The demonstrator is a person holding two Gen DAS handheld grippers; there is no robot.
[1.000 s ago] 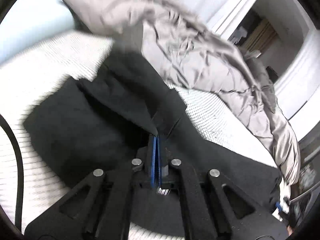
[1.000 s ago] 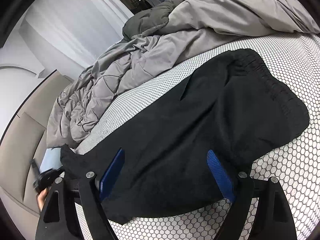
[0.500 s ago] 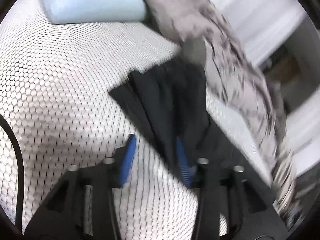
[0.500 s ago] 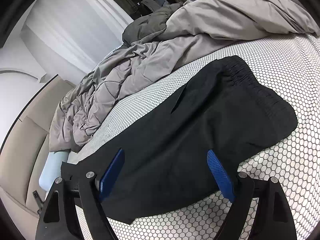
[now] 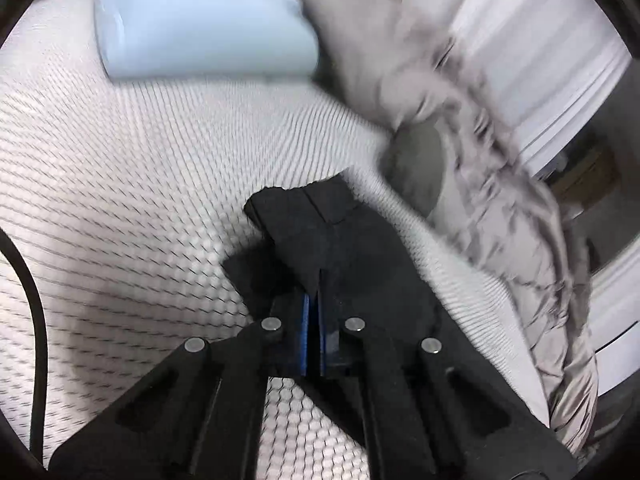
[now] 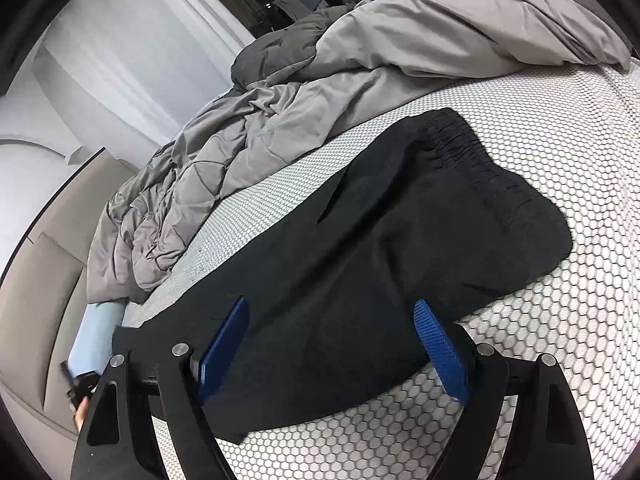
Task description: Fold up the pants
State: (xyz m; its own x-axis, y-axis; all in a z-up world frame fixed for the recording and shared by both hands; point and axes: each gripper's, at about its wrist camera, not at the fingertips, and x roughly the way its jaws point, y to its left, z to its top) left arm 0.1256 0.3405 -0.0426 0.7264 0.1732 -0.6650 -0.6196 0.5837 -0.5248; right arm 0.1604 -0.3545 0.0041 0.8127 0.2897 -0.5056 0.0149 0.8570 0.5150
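Note:
Black pants (image 6: 400, 240) lie flat on the white honeycomb mattress (image 6: 560, 340), with the elastic waistband at the far right. My right gripper (image 6: 332, 344) is open, its blue pads just over the near edge of the pants. In the left wrist view my left gripper (image 5: 313, 320) is shut on the leg end of the pants (image 5: 320, 232), with the cloth pinched between its blue pads and lifted a little off the mattress (image 5: 120, 200).
A rumpled grey duvet (image 6: 360, 92) is piled along the far side of the bed, also in the left wrist view (image 5: 480, 160). A light blue pillow (image 5: 200, 20) lies beyond the leg end. A beige headboard (image 6: 40, 280) is at the left.
My left gripper opened half a second ago, then shut again on the leg end of the pants. The right gripper stayed open and drew slightly back from the pants.

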